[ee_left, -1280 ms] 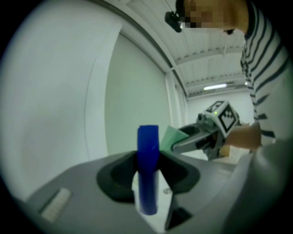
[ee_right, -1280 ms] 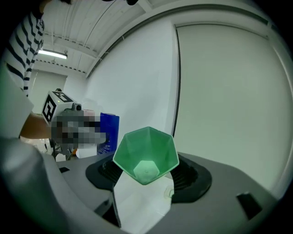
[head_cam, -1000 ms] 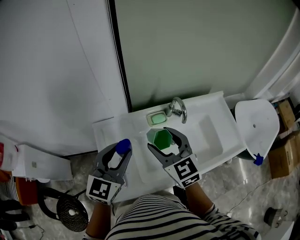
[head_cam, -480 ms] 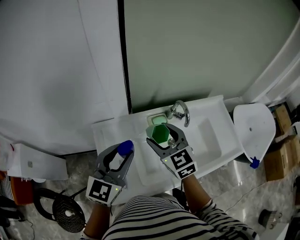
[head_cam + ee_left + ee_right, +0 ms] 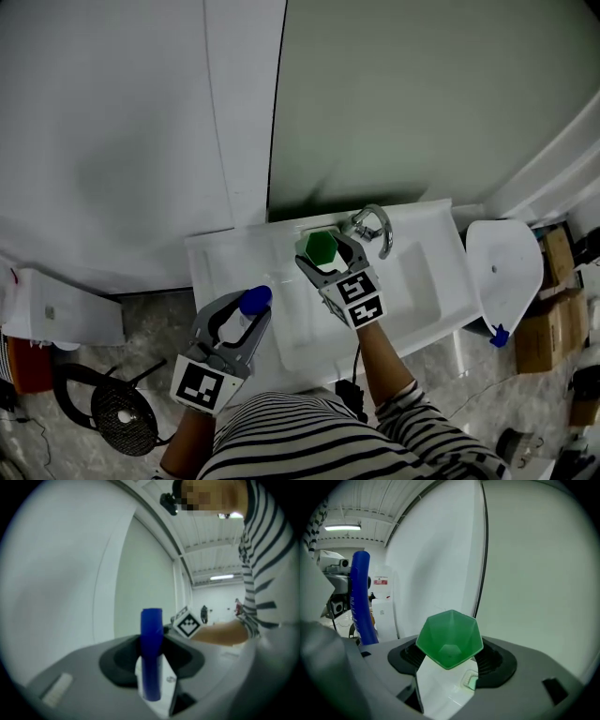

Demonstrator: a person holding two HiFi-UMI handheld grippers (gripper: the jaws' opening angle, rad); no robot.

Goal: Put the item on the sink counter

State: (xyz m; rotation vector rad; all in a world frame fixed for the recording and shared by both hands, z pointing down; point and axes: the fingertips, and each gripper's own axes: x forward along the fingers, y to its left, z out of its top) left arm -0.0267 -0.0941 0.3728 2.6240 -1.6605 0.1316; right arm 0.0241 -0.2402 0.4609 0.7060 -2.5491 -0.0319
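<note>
A green six-sided cup (image 5: 322, 247) is held in my right gripper (image 5: 325, 253), which is shut on it at the back of the white sink counter (image 5: 217, 255), just left of the chrome faucet (image 5: 373, 225). In the right gripper view the green cup (image 5: 449, 639) opens toward the camera, with a soap dish (image 5: 471, 680) below it between the jaws. My left gripper (image 5: 246, 311) hangs at the counter's front left corner, shut on a long blue item (image 5: 255, 298). That blue item (image 5: 151, 653) stands upright between the jaws in the left gripper view.
The sink basin (image 5: 412, 272) lies right of the faucet. A white toilet lid (image 5: 503, 267) stands further right, with cardboard boxes (image 5: 536, 328) beyond it. A round black object (image 5: 117, 412) and a white box (image 5: 58, 321) sit on the floor at left. A wall rises behind the counter.
My right gripper has carried the green cup away from me to the back of the counter, over the soap dish by the faucet. The left gripper has kept its grip and barely moved.
</note>
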